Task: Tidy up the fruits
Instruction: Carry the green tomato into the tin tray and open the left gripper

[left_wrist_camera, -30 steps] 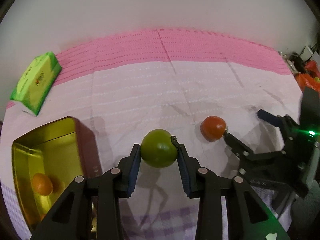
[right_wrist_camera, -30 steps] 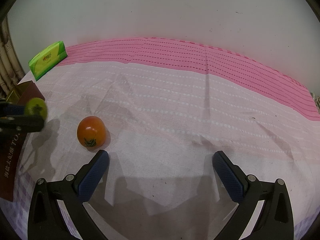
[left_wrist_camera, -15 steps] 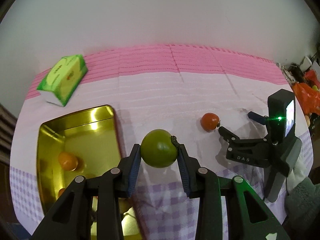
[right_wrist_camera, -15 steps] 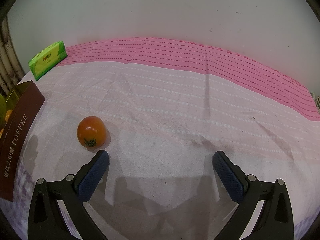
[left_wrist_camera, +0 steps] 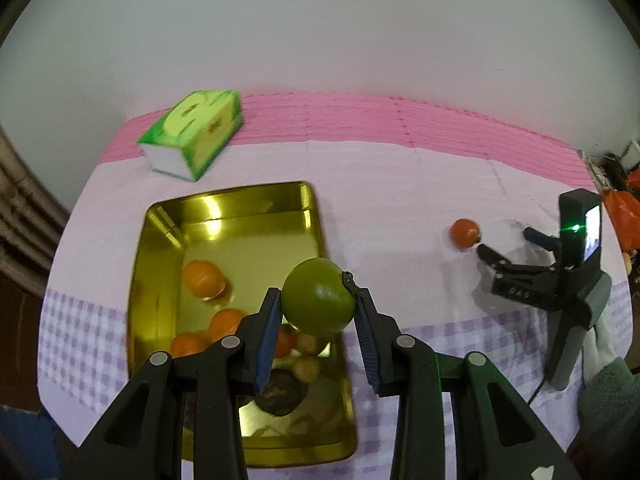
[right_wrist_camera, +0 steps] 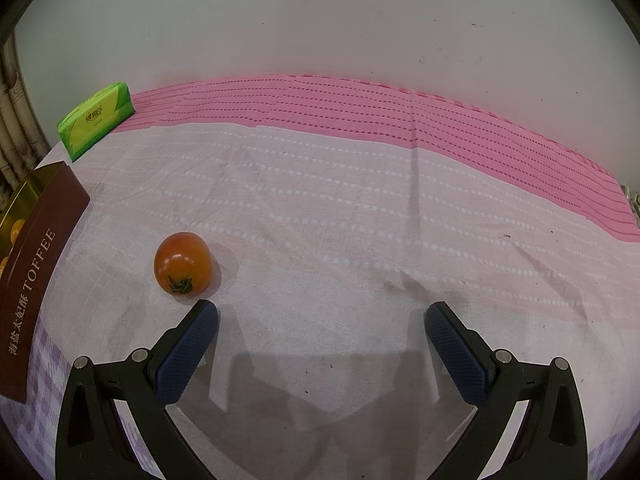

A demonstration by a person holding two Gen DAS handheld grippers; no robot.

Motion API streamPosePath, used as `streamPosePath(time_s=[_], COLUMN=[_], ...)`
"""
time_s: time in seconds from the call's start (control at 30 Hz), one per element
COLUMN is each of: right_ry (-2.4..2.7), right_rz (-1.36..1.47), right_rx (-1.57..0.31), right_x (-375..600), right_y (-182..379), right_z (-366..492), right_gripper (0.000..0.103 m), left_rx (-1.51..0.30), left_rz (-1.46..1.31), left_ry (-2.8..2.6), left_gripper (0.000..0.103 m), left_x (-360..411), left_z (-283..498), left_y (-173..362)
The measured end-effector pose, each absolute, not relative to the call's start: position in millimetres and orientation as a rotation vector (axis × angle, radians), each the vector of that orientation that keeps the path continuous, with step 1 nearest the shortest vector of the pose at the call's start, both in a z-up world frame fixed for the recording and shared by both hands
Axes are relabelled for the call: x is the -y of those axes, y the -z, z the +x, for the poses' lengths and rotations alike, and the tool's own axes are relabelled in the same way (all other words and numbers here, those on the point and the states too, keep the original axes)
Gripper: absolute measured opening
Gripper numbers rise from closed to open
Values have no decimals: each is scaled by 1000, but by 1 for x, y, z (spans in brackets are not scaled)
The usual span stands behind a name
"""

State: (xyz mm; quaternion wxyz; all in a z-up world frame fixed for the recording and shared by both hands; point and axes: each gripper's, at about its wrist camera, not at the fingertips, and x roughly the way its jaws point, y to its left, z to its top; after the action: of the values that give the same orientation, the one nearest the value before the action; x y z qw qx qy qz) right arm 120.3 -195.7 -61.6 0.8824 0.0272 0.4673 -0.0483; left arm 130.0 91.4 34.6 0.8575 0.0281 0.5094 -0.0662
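My own black left gripper (left_wrist_camera: 318, 312) hides part of the gold metal tin (left_wrist_camera: 160, 280), so I can't identify the dark lump and small pale fruits among the oranges (left_wrist_camera: 202, 278). A pink-and-white cloth (right_wrist_camera: 340, 220) covers the counter below a white wall. The jaws grip a glossy round green fruit (left_wrist_camera: 318, 298) above the tin's right edge. The right gripper (right_wrist_camera: 322, 334) hangs wide open just beside a red-orange tomato (right_wrist_camera: 183, 263).

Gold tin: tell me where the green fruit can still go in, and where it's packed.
Free: the far half of the gold tin, between its back wall and the lone orange. Crowded: the near half, where mixed fruit piles beneath the left claw gripping the green fruit.
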Motion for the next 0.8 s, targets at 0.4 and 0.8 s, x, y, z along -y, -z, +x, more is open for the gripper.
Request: streamPosePath(time_s=[0.4, 0.8], right_ry=[100, 100], right_rz=[57, 57], right_rx=[-973, -973], right_x=[195, 195], right_y=[63, 62], right_z=[120, 120], right_gripper=[103, 103], left_rx=[-1116, -1148], left_rz=[8, -55], left_ry=[58, 4], left_gripper=[33, 33], left_x=[-129, -165], left_z=[112, 93], left_y=[-17, 0])
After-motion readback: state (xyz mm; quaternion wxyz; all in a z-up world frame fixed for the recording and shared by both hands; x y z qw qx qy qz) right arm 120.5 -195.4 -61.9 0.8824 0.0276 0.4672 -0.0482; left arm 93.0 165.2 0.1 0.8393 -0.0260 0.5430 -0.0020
